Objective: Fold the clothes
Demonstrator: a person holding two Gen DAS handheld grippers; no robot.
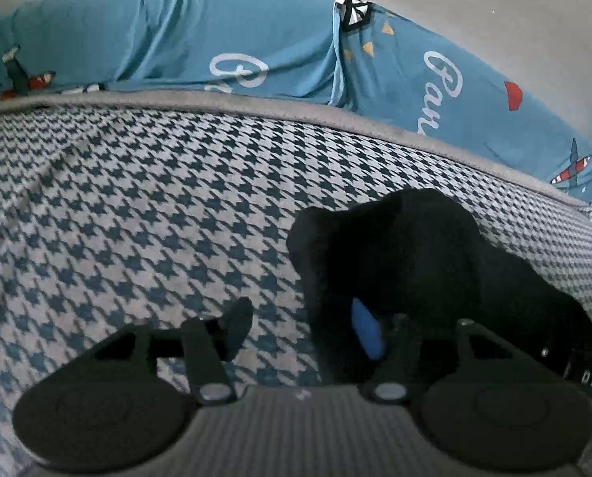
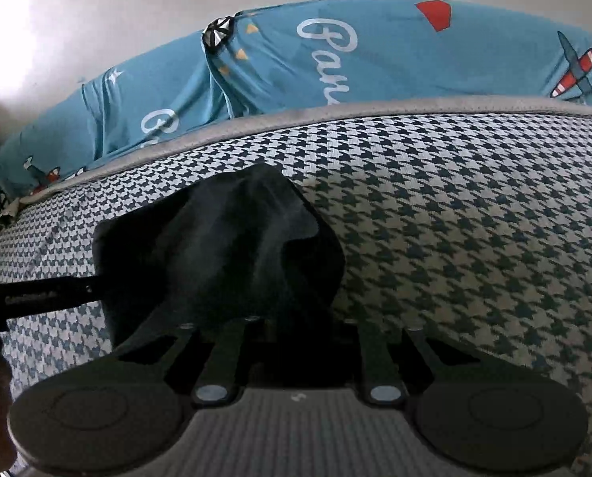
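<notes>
Houndstooth-patterned blue-and-white bedding (image 1: 144, 198) fills both frames, bordered above by a turquoise printed sheet (image 1: 256, 39). A crumpled black garment (image 1: 407, 262) is seen right of centre, partly between the spread left gripper (image 1: 307, 330) fingers. Closure of the right gripper (image 2: 296, 318) cannot be determined; it is hidden by the garment.

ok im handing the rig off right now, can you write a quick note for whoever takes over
Left gripper: open, its right finger against the black garment, nothing gripped.
Right gripper: fingertips hidden under the garment; grip cannot be confirmed.
The garment lies bunched on the houndstooth mat, near its grey far border, with blue printed bedding behind.
Done: no neat fold visible.
Left: spread it flat, then fold.
</notes>
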